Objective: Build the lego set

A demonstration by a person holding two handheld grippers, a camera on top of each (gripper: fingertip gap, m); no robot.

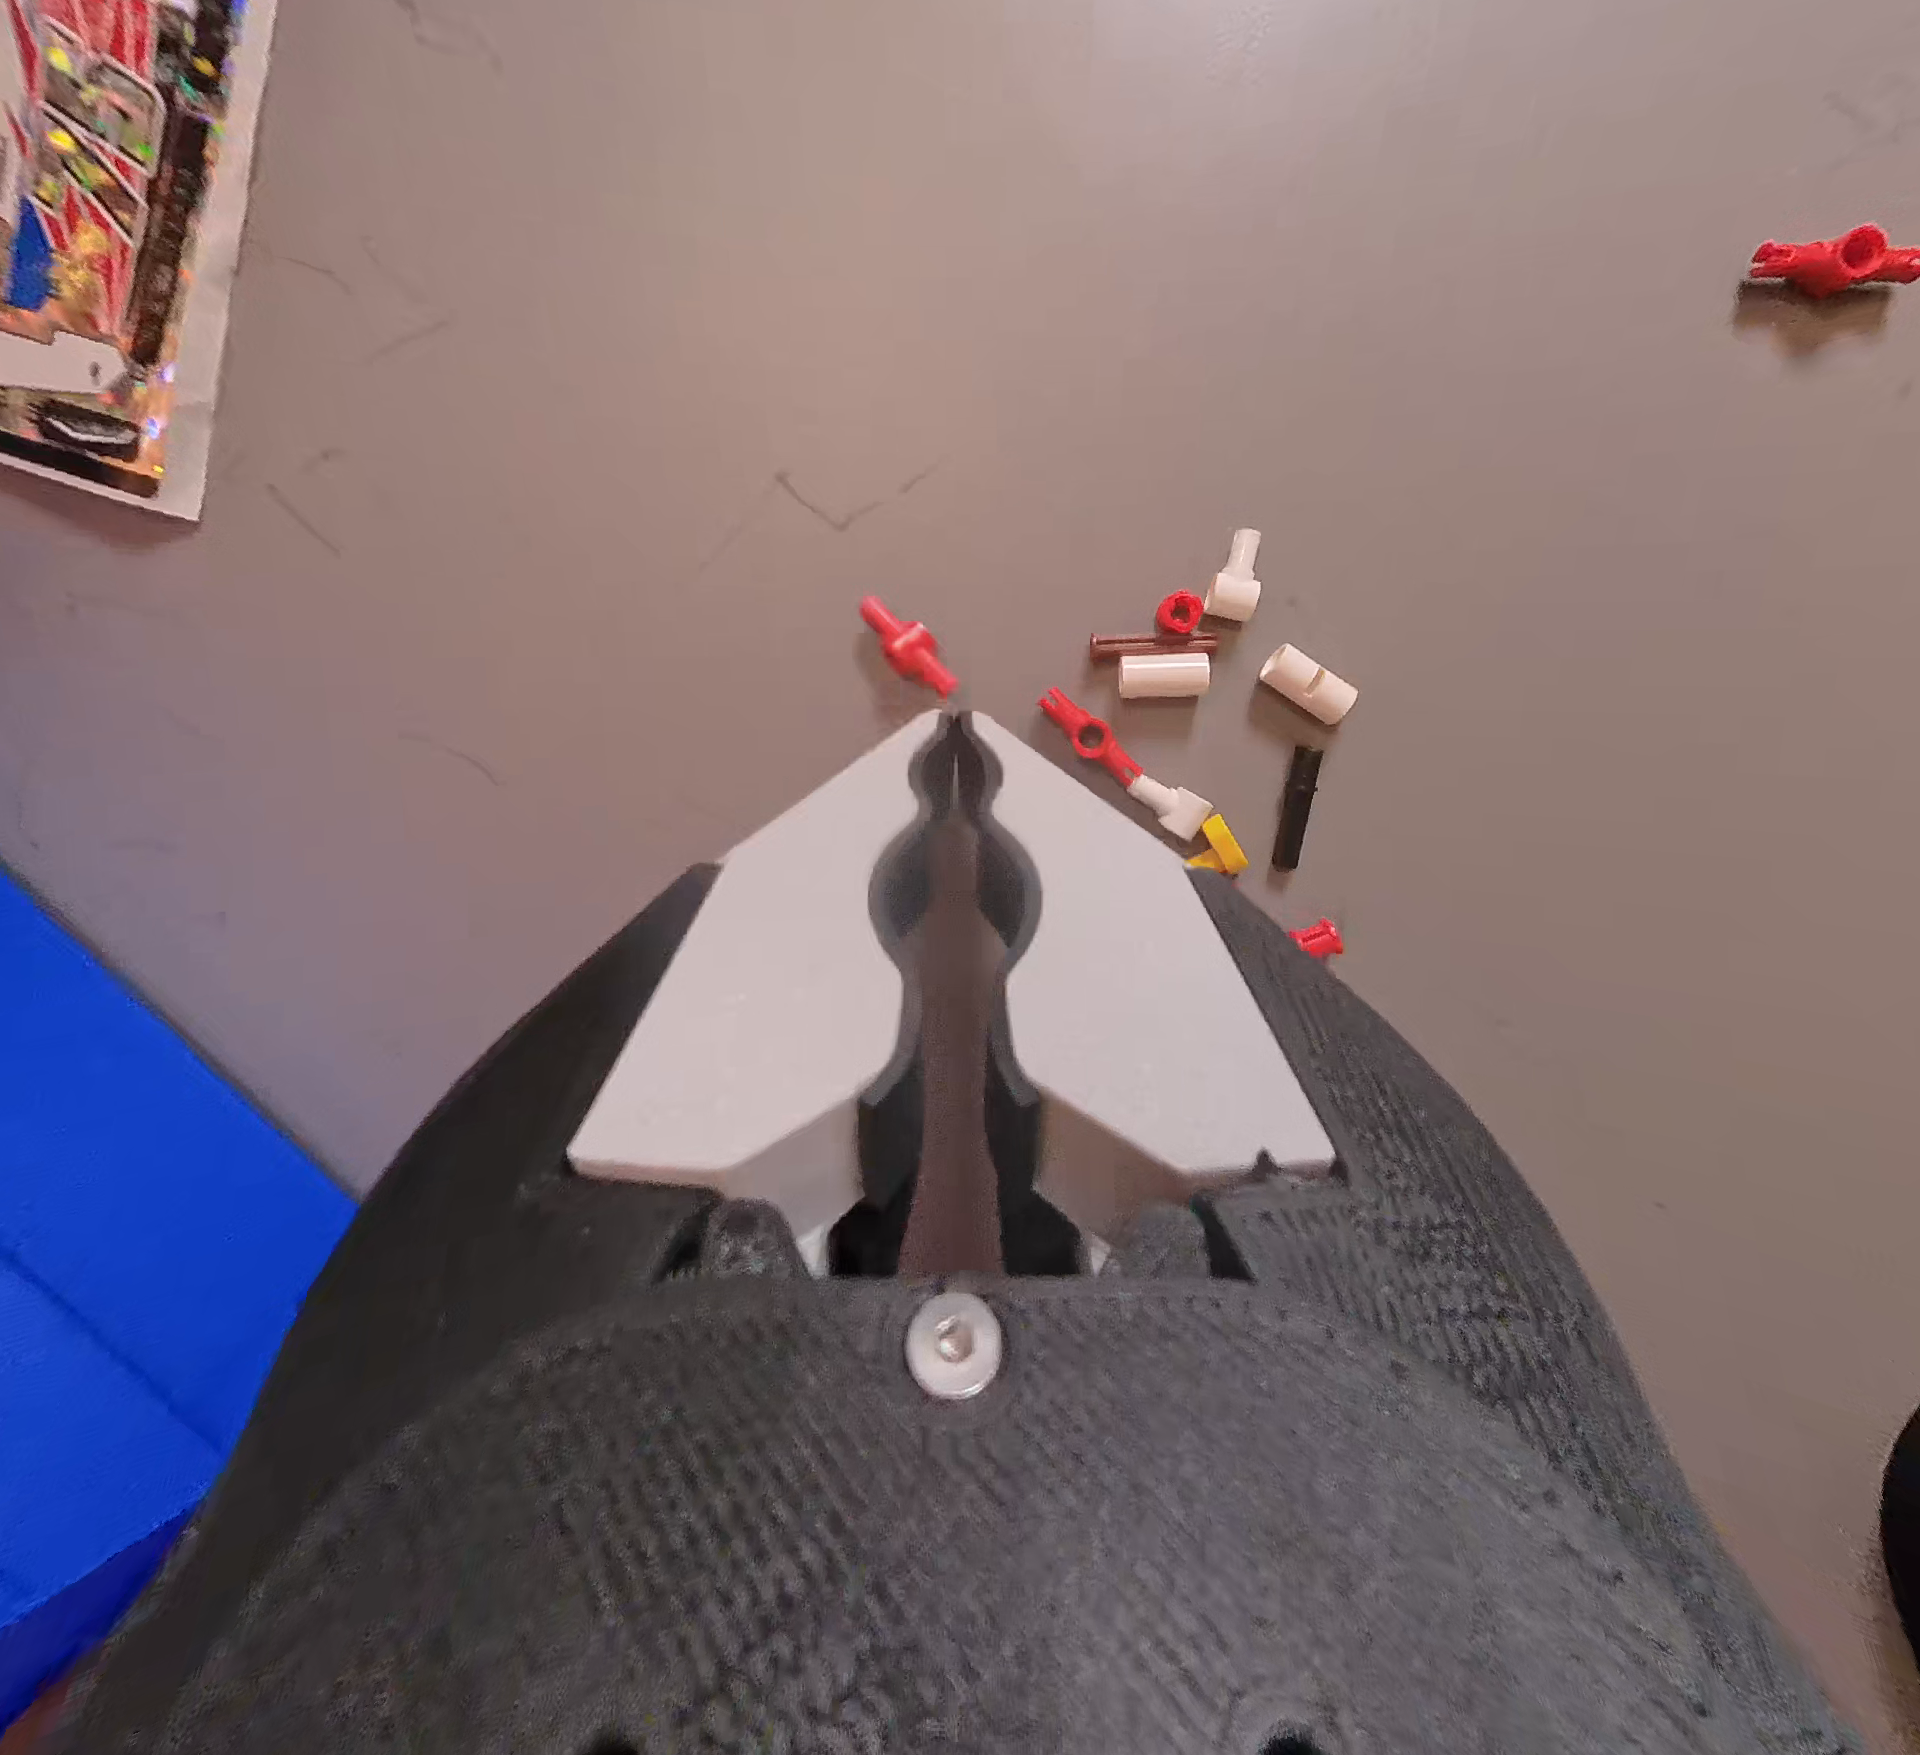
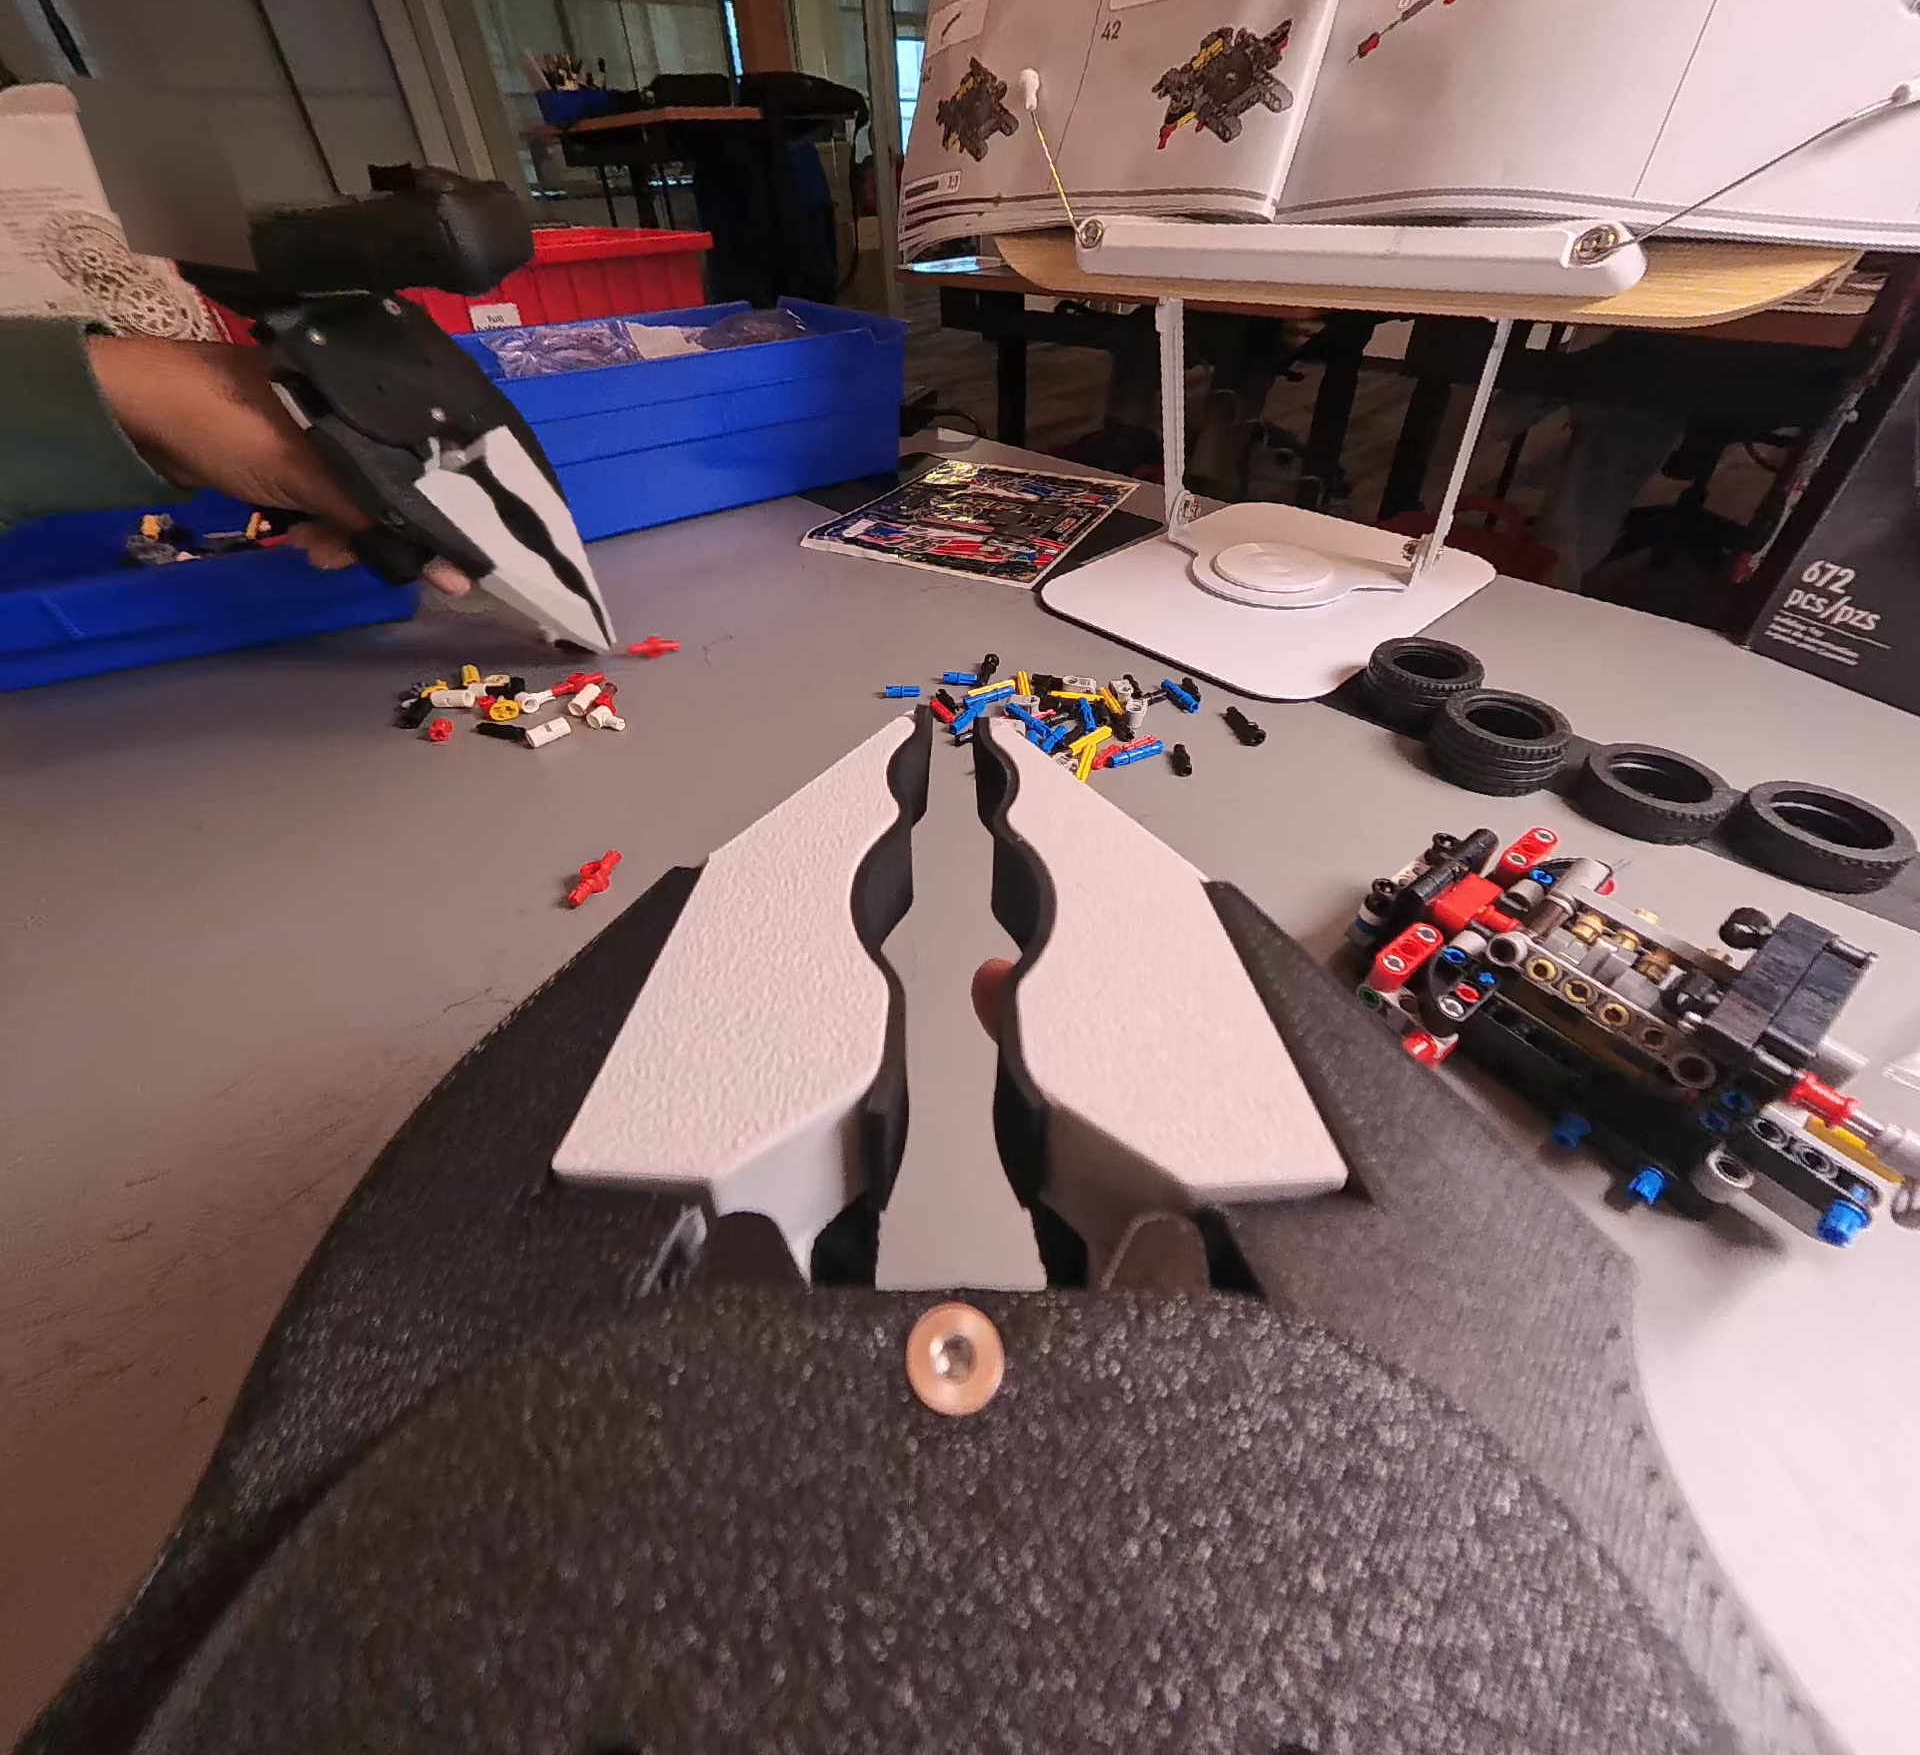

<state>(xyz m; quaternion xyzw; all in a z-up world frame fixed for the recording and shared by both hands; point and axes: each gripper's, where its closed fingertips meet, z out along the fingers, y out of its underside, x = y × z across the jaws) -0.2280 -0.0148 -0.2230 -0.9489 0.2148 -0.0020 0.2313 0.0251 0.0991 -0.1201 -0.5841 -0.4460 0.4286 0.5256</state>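
A half-built chassis (image 2: 1621, 999) of beams and pins lies at the desk's (image 2: 260, 926) right side, with four tyres (image 2: 1652, 770) unmounted in a row behind it and the instruction book (image 2: 1455, 22) propped open on a white stand (image 2: 1268, 604) at the far edge, so by the look of it much of the build remains. Loose pins (image 2: 1060, 713) are scattered mid-desk, with a smaller heap (image 2: 520, 703) toward the left, before the blue bins (image 2: 707, 427). The right gripper (image 2: 948, 729) hovers slightly parted and empty, short of the loose pins. The left gripper (image 1: 954, 723) is clenched to a sliver, tips just beside a red connector (image 1: 906, 647); whether they touch it cannot be told.
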